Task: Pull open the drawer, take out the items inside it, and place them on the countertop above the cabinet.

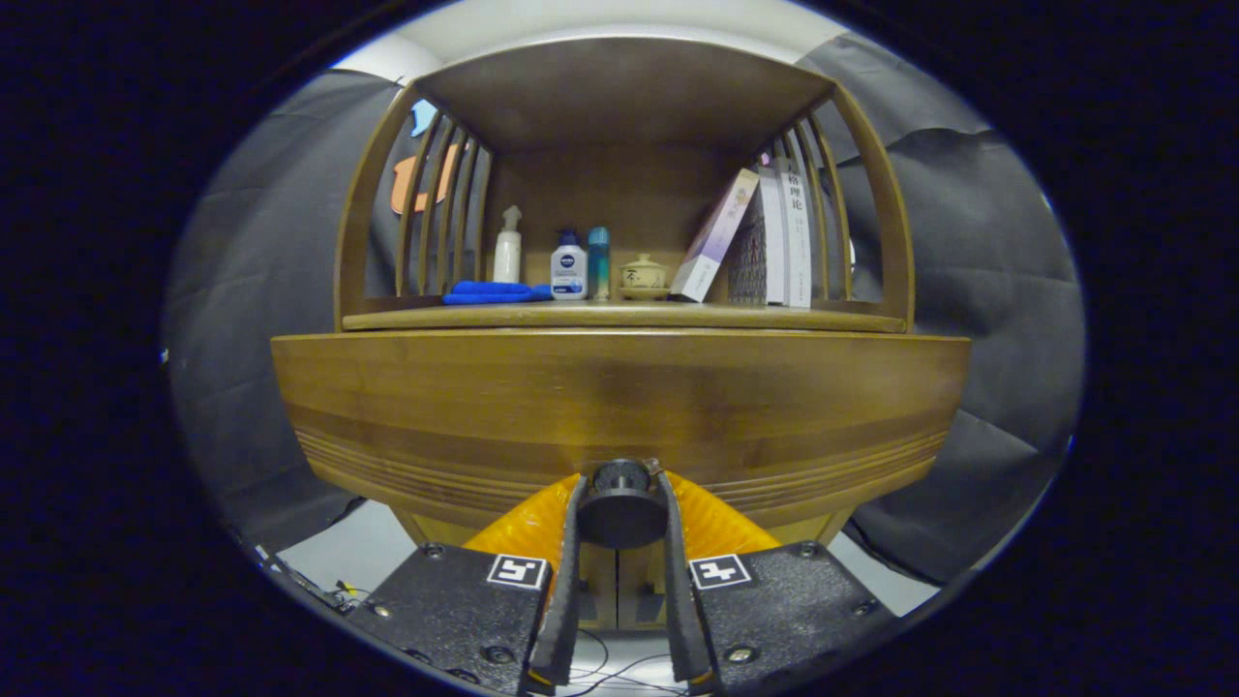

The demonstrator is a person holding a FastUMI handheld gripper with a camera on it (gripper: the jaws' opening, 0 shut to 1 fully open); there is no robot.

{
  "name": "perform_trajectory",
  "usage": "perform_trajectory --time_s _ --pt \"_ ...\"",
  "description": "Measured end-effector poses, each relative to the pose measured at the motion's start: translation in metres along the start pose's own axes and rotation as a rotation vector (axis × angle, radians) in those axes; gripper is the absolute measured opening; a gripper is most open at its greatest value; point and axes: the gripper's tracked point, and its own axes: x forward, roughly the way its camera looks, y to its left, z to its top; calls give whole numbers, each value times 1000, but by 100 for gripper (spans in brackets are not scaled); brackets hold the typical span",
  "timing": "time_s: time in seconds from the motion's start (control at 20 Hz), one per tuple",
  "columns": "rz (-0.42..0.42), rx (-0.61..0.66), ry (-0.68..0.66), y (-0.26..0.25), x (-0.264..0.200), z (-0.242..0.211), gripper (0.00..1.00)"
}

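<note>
Between the gripper's (621,518) 2 fingers sits the round knob (621,505) of the drawer (619,407), both fingers closed against its sides, with the front filling the space beyond at 12 o'clock. Whether the drawer is shut or partly drawn cannot be told, and its contents are hidden. A pull angled off straight could slide the fingers off the smooth knob or jam the drawer; a jerk could topple the bottles (568,269) and books (765,237) at 12 o'clock on the shelf (619,316).

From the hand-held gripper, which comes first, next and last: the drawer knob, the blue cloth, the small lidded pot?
1. Drawer knob: clamped between the hand-held gripper fingers.
2. Blue cloth: front left of the countertop.
3. Small lidded pot: farther back, mid-countertop.
</note>
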Motion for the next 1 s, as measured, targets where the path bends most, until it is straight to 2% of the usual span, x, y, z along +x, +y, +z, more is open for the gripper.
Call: perform_trajectory --time_s 1.0 --pt "19 13 26 1 2 -3 40"
